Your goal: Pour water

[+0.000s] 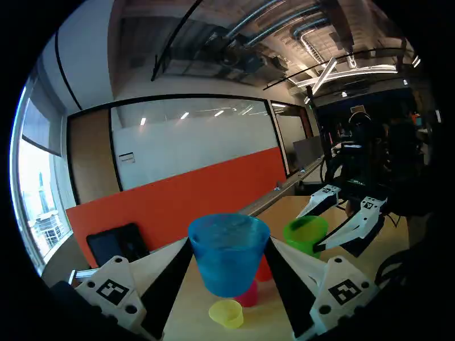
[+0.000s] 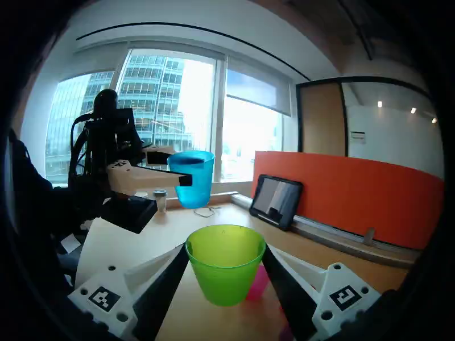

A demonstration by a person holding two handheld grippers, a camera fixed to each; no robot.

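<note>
Blue cup (image 1: 228, 258), lower centre of the left gripper view, is pinched mid-wall by the left gripper (image 1: 228, 243). The right gripper (image 2: 225, 250) likewise clamps the green cup (image 2: 225, 273), lower centre. Both seem light, thin, slippery plastic: grip squarely below the rim, not hard.

Clamps both fingers of the left gripper (image 1: 228, 245) on a blue cup (image 1: 228, 264), low centre in the left gripper view, and both fingers of the right gripper (image 2: 225, 253) on a green cup (image 2: 225, 275), low centre in the right gripper view.
</note>
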